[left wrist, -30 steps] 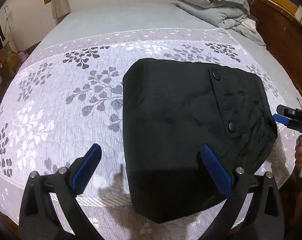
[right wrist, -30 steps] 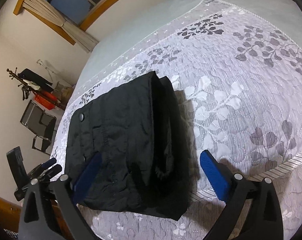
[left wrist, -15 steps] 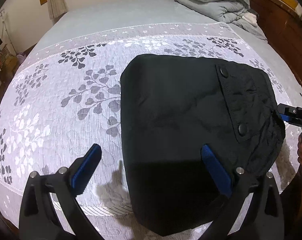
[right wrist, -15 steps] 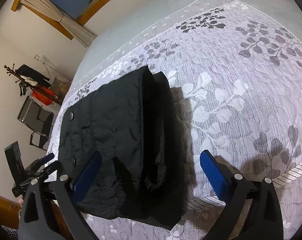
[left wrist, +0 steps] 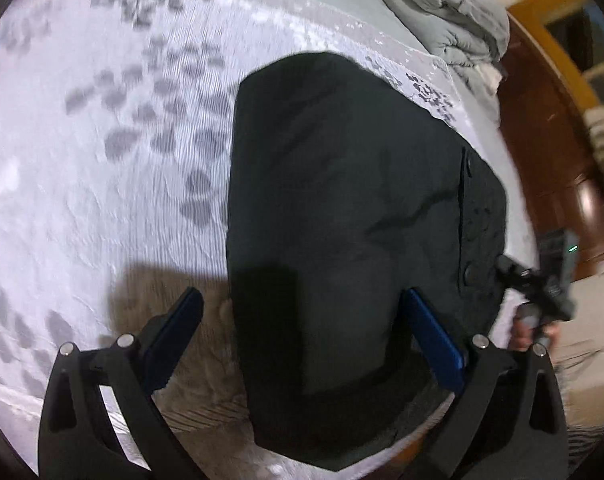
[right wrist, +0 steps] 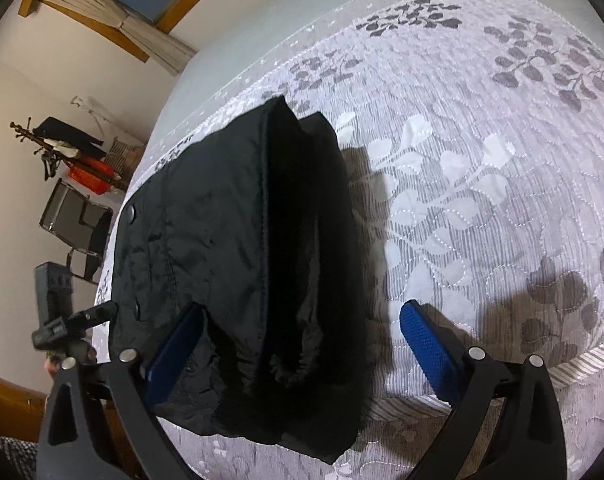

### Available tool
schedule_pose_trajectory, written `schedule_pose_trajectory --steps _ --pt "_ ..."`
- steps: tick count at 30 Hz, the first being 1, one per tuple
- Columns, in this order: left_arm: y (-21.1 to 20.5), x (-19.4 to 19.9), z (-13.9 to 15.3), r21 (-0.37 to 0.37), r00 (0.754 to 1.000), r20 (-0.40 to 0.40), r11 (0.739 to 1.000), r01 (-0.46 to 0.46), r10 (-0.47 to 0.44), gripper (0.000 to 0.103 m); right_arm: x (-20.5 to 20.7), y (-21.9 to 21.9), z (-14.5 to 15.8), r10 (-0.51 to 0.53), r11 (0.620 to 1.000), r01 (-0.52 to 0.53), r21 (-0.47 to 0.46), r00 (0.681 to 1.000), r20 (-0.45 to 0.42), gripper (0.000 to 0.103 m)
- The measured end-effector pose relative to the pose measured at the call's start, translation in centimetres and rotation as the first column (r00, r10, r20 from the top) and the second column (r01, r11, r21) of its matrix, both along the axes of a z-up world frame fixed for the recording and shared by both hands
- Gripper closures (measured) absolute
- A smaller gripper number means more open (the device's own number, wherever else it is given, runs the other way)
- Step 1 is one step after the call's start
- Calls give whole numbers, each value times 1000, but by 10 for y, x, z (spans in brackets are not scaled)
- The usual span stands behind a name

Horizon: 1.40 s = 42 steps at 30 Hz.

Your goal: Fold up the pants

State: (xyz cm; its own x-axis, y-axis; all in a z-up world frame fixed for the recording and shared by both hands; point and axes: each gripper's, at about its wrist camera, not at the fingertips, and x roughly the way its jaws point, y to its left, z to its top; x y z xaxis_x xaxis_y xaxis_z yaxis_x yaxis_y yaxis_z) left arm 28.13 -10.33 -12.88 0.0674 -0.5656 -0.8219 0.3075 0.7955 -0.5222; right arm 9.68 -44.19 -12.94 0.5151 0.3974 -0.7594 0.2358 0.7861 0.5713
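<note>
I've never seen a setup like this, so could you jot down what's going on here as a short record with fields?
Place: bed with a white leaf-patterned cover
Garment: black pants, folded into a compact stack, snap-button pocket on top
Left gripper: open, holding nothing, over the pants' near end
Right gripper: open, holding nothing, at the stack's layered edge
Also on bed: grey duvet, bunched at the far end

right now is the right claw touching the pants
Cannot tell. In the right wrist view the right claw stands open astride the folded pants, and its left finger overlaps the fabric with no plain gap or press.
</note>
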Motion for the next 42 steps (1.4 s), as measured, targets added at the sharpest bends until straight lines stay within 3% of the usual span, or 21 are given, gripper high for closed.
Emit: schedule_pose_trajectory --steps 7,19,34,42 --pt "2 4 -28 -138 988 -144 990 34 -54 3 -2 1 -11 40 997 -40 62 999 -4 4" --pt "0 12 -45 -242 965 -242 969 43 -103 3 -3 -4 -21 67 988 -66 138 998 -2 4" --pt "-26 7 -40 -215 958 -250 973 83 -137 3 -3 -2 -25 101 987 -99 130 995 -7 4" --pt "-37 8 -42 -203 953 -271 976 77 -132 3 -1 -8 -32 106 972 -102 210 994 -9 3"
